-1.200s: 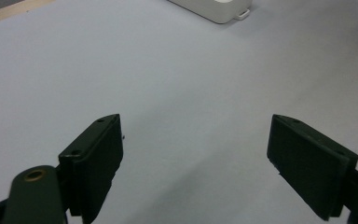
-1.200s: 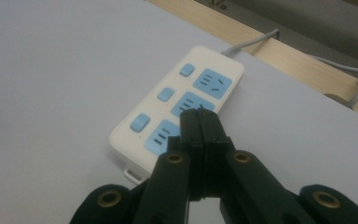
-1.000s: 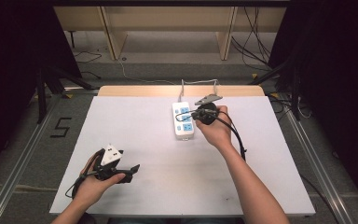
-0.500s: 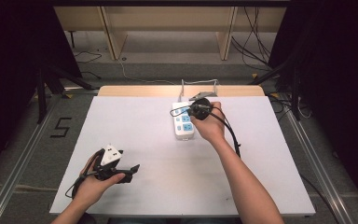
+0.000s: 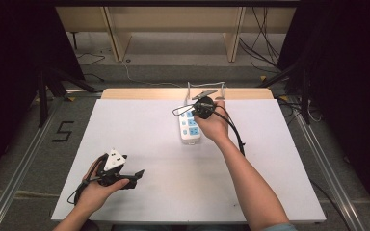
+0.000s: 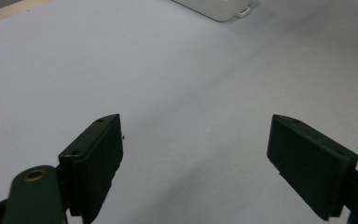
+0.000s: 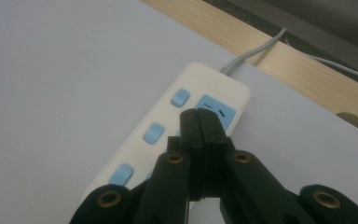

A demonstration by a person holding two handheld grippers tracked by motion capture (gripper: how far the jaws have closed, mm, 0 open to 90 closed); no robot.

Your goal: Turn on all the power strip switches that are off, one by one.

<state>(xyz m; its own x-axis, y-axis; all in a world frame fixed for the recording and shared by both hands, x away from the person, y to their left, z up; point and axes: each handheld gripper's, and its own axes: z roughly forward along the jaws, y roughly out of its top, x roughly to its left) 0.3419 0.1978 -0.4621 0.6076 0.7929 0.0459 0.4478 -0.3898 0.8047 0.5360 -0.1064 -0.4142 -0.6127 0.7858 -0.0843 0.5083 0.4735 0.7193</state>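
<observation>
Your left gripper [image 5: 137,174] rests low on the white table sheet [image 5: 139,134], jaws spread wide with nothing between them. The white plastic power strip with blue switches and sockets [image 5: 191,127] lies at the table's far middle, partly hidden by your hand. Your right gripper [image 7: 199,116] hangs over its far socket, jaws pressed together and empty; contact seems unlikely but is hard to judge.

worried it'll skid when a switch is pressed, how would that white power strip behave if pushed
The power strip looks like a stiff, flat plastic block, so it should not tip or roll. On the smooth white table it may slide. Its grey cord at the far end would probably drag and turn it.
</observation>
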